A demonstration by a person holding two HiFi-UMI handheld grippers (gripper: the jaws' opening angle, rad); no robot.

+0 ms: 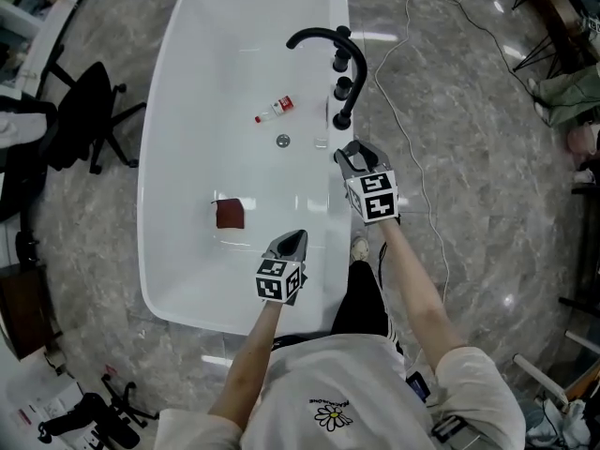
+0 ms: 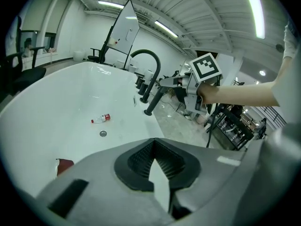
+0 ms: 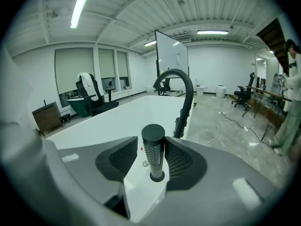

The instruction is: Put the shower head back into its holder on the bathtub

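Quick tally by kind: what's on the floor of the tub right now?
Small bottle: 1
Dark red pad: 1
Drain: 1
Total: 3

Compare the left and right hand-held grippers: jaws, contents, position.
Jaws: left hand-held gripper is shut; right hand-held gripper is open.
Contents: the left is empty; the right has the shower head upright between its jaws.
Place: the left is over the bathtub basin; the right is at its rim.
Both point toward the faucet.
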